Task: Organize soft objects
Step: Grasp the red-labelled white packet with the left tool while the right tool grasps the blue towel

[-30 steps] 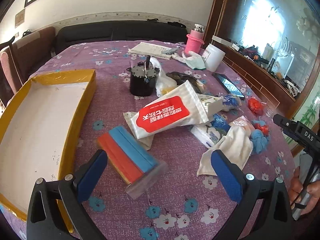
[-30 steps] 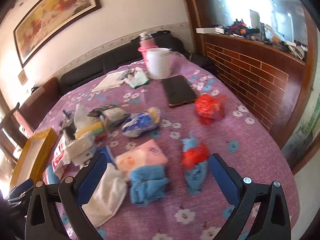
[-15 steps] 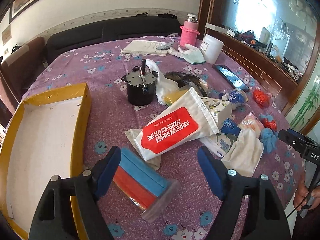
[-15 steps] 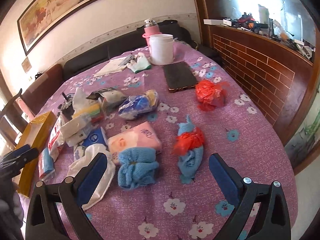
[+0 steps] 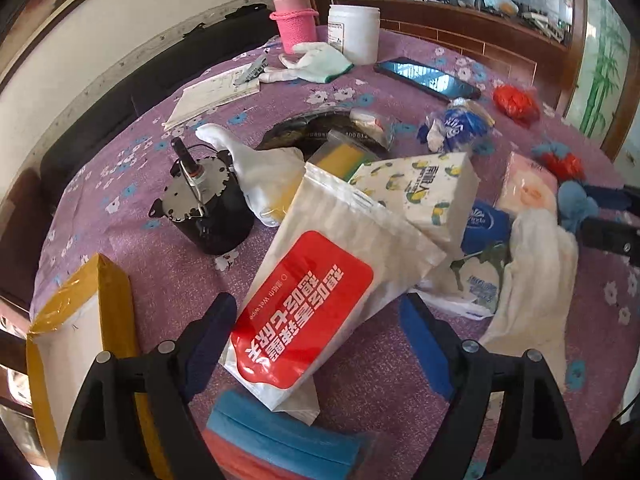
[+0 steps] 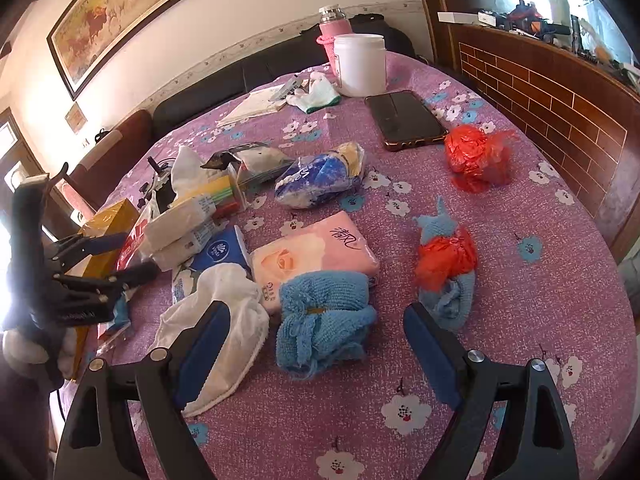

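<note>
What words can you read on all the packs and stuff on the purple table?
"Vinda": on the small blue tissue pack.
"Vinda", partly creased: on the crumpled blue and white wrapper.
"清风": on the pink tissue pack.
Big white Chinese characters, upside down, not readable for sure: on the red label of the white pouch.
Small print on the lemon-patterned white tissue pack: too blurred.

"Vinda" on blue tissue pack

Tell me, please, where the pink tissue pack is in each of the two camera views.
Left wrist view: the pink tissue pack lies at the right edge, behind the white cloth.
Right wrist view: it lies at the centre, just behind the blue knitted cloth.
Shared landmark: the white jar at the far side of the table.
</note>
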Tool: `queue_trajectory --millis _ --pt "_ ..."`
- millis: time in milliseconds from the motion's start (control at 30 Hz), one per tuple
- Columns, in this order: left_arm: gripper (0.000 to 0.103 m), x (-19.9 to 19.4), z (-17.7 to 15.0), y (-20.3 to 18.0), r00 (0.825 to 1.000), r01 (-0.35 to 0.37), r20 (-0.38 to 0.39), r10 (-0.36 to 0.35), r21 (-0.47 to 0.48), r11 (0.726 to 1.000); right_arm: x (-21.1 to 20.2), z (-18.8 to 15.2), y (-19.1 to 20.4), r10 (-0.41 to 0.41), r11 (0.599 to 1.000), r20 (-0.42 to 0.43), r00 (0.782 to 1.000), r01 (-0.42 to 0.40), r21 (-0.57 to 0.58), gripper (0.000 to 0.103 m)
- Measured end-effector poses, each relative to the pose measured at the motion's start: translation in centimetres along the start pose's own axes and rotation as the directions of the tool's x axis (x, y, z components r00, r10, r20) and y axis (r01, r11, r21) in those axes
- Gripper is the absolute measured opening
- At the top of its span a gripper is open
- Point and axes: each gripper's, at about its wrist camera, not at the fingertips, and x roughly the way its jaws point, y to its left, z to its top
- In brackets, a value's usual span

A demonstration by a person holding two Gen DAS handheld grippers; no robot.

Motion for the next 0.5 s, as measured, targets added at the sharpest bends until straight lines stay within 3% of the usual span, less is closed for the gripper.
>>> queue_trajectory --millis 67,167,233,500 --pt "0.081 0.3 0.1 0.3 1.000 -0.003 -0.020 0.003 -0.013 1.000 0.1 0.0 0.0 0.009 1.000 -0.001 1.000 -0.009 0.007 0.091" --pt "0.039 -0.1 0.1 1.6 0.999 0.014 -0.030 -0.017 -0.090 0.996 0.0 0.0 0.1 0.018 1.000 0.003 1.000 -0.018 0.005 0.091" --pt "0.037 -0.7 -0.1 2.6 0.998 0.054 -0.018 -0.058 -0.156 0.986 0.0 0.0 0.2 0.019 1.000 0.005 1.000 -0.019 0.001 0.091" --pt "0.038 -2.3 -1.3 4.0 0.999 0.039 0.027 -0.034 -0.237 0.971 -0.3 0.0 0.0 -0.009 1.000 0.014 1.000 0.009 0.007 0.091"
